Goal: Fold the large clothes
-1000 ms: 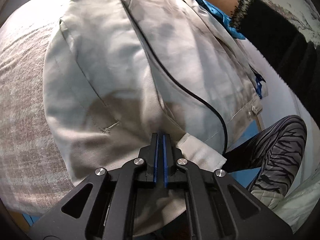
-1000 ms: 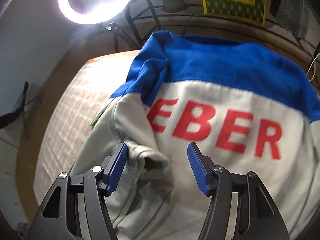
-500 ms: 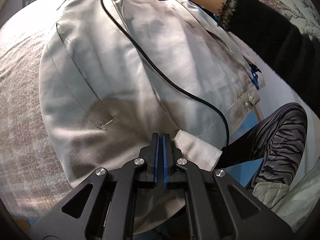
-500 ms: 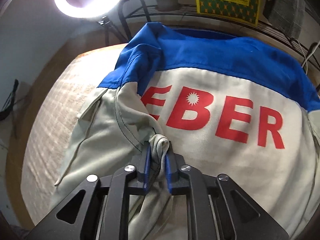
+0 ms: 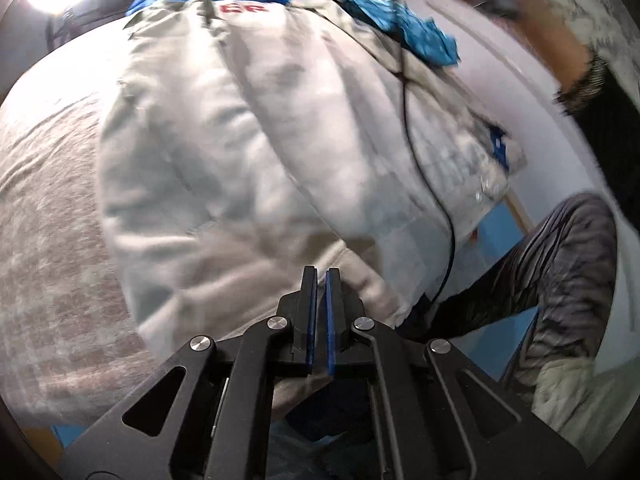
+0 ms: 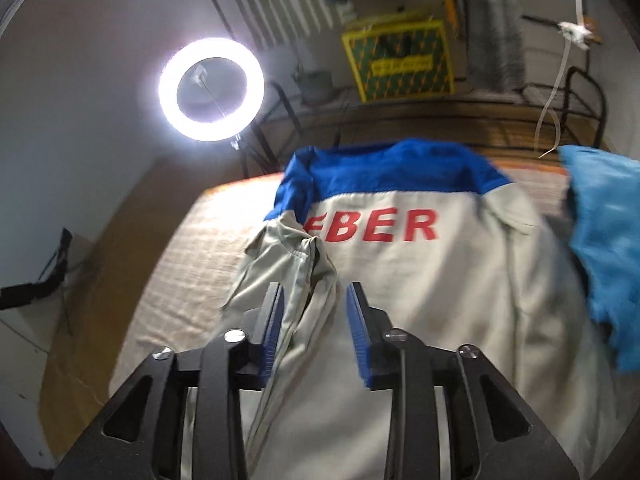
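Right tongs (image 6: pixel 313 332) hang above the grey-beige cotton work jacket (image 6: pixel 420 300) with the blue yoke and red "EBER" lettering, their blue-padded jaws parting; a raised ridge of the jacket's left sleeve fabric runs up between them, brushing the left pad, but the pads no longer press on it. Left tongs (image 5: pixel 321 312) are clenched tight at the jacket's near hem, blue pads almost meeting; a fold of the hem seems pinched there, though blur keeps me from being sure.

Spread back-up on the bed with the pale beige woven cover (image 6: pixel 192 256), the jacket has its long axis running from the near edge, where the hem hangs over, toward the far edge, where the collar lies below the lit ring lamp (image 6: pixel 211 89). From the right tongs the loose sleeve lies directly ahead and below, along that same axis, so the right hand is the nearer one for laying it inward; the left one anchors the hem end. A crumpled bright blue cloth (image 6: pixel 604 248) sits at the jacket's right side, touching it.

Sturdy twill with stitched seams, the jacket creases in soft ridges; the bed cover looks coarse and ribbed. A thin black cable (image 5: pixel 416 152) trails across the cloth.
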{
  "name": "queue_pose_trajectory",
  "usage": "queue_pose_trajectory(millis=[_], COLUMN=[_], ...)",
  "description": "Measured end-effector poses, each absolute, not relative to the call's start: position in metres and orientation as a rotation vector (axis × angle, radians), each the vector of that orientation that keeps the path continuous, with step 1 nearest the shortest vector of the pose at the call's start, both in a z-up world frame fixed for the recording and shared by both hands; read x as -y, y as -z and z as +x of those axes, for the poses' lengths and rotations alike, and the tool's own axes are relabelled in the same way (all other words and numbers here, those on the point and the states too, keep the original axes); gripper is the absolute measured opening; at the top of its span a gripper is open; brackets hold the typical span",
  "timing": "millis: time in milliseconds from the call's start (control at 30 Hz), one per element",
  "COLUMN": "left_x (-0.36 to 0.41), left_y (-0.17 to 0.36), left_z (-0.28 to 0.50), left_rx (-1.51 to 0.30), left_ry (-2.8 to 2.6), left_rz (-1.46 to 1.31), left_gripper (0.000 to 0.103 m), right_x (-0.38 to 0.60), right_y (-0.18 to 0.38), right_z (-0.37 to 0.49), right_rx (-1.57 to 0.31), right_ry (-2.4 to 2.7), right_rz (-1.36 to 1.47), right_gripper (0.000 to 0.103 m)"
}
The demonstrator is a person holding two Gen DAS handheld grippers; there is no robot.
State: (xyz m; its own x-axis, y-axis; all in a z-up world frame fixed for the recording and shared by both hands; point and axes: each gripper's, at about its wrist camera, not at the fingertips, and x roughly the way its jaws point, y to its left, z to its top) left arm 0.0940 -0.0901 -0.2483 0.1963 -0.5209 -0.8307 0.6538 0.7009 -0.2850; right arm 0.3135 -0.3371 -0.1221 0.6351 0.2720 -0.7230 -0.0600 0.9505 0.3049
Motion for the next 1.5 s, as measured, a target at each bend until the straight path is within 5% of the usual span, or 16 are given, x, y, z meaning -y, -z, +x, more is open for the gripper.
queue_pose_trajectory(millis=[200,333,500,567,733,867,1333,1400,1467,1500], left_x=[0.099,0.108,0.126,0.136,0.150,0.159,0.184,0.184,0.184,0.183], left_y=[0.247,0.229,0.207,0.203,0.193,0.192,0.201,0.200,0.199,0.199], left_z=[0.082,0.065,0.050,0.049,0.059,0.072,0.095,0.096,0.097,0.097], left_rx=[-1.070,-1.033,-0.980,-0.965,-0.960,-0.964,-0.993,-0.991,-0.986,-0.983], left_ry=[0.801,0.828,0.877,0.884,0.892,0.886,0.902,0.902,0.898,0.895], left_rz=[0.220,0.204,0.144,0.157,0.131,0.119,0.131,0.129,0.131,0.130], left_gripper=[0.000,0.000,0.026,0.027,0.028,0.041,0.041,0.041,0.041,0.041], right_x=[0.379,0.422,0.475,0.495,0.557,0.597,0.634,0.629,0.625,0.623], right_y=[0.090,0.087,0.110,0.119,0.161,0.196,0.269,0.270,0.269,0.267], right_z=[0.227,0.172,0.124,0.106,0.080,0.069,0.049,0.050,0.052,0.052], right_rx=[-0.803,-0.782,-0.815,-0.827,-0.897,-0.955,-1.115,-1.124,-1.128,-1.121], right_ry=[-0.126,-0.028,0.084,0.139,0.276,0.379,0.424,0.412,0.390,0.377], right_rz=[0.260,0.253,0.294,0.305,0.412,0.478,0.602,0.588,0.590,0.598], right_gripper=[0.033,0.044,0.045,0.053,0.054,0.054,0.056,0.051,0.024,0.019])
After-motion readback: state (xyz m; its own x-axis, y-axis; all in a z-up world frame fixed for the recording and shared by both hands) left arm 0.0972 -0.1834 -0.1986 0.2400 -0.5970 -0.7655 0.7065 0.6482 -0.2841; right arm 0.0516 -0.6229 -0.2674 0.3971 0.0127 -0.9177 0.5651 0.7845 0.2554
